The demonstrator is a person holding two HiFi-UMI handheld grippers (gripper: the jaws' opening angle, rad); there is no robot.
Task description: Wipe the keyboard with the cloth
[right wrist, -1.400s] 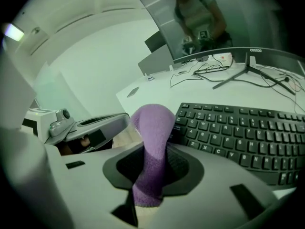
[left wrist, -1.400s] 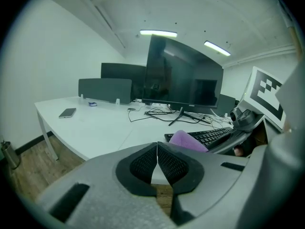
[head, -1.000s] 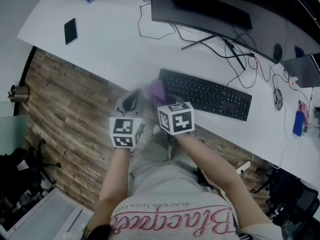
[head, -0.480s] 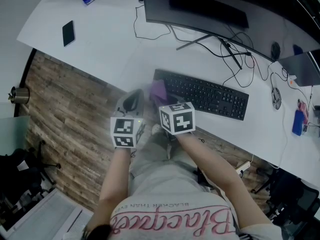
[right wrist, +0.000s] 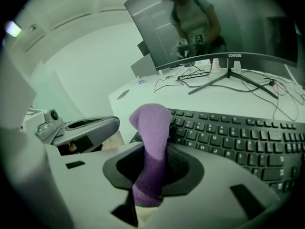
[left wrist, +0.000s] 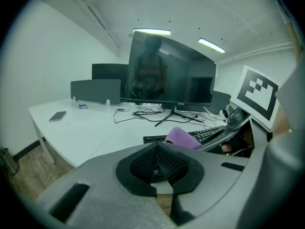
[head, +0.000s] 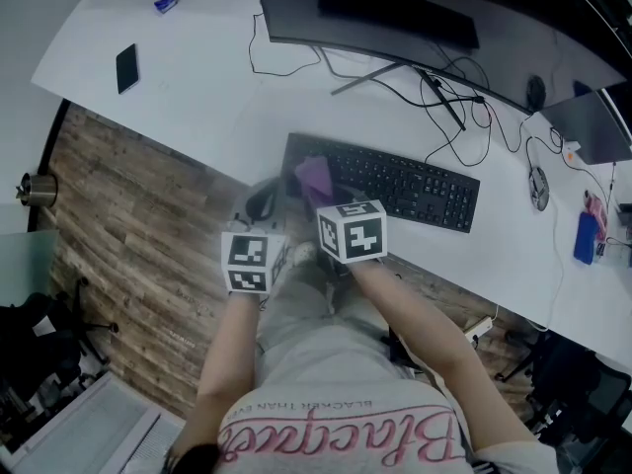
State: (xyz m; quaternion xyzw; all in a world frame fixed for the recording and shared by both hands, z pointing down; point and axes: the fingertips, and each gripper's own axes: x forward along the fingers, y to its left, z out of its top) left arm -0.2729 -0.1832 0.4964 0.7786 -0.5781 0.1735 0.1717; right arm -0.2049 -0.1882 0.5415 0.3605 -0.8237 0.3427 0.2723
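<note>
A black keyboard [head: 395, 181] lies on the white desk [head: 197, 77], below the monitor. My right gripper [head: 318, 188] is shut on a purple cloth [head: 314, 174], whose free end hangs over the keyboard's left end. In the right gripper view the purple cloth [right wrist: 151, 151] stands up between the jaws, with the keyboard [right wrist: 238, 137] just beyond it. My left gripper [head: 262, 201] is shut and empty, left of the right one near the desk's front edge. The left gripper view shows the cloth [left wrist: 182, 138] and keyboard [left wrist: 202, 133] ahead to the right.
A large dark monitor [head: 375, 13] stands behind the keyboard, with loose cables [head: 454, 107] around its stand. A phone [head: 126, 67] and a small blue object [head: 165, 3] lie far left. A mouse [head: 538, 188] and a blue item [head: 586, 237] sit at the right. Wood floor [head: 128, 215] lies below the desk edge.
The keyboard and desk have shifted left in the head view, so the cloth now sits further over the keyboard's left end. Both grippers have kept their grip state.
</note>
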